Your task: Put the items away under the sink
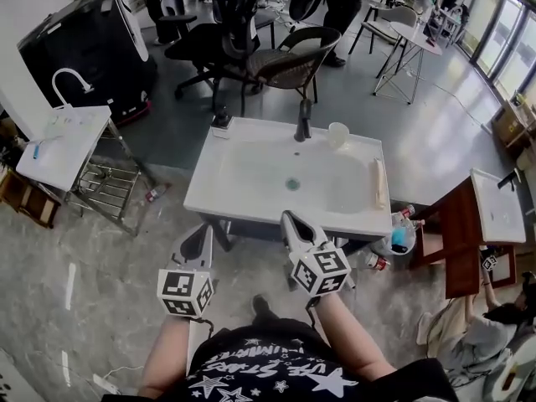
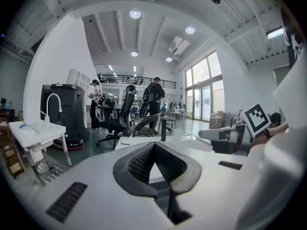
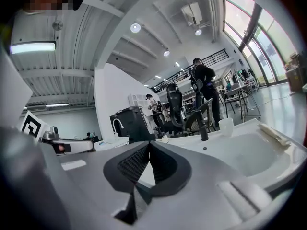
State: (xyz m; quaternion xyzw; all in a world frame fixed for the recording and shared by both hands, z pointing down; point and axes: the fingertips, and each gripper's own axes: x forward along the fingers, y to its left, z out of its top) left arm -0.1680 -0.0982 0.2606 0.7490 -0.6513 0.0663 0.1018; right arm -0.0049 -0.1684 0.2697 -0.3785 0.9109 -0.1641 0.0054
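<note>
While both grippers hover at the near edge of the white sink (image 1: 251, 170), left gripper (image 1: 203, 231) and right gripper (image 1: 289, 219) have jaws pressed together, empty. Bottles (image 1: 400, 237) sit on the floor by the sink's right end. Cup (image 1: 337, 134) stands on the rim near the faucet (image 1: 303, 122).

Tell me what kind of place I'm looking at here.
Probably an open-plan office or lab set up for testing, not a home kitchen: a freestanding white sink stands on a bare floor, office chairs and desks sit behind it, and tall windows line one side.
</note>
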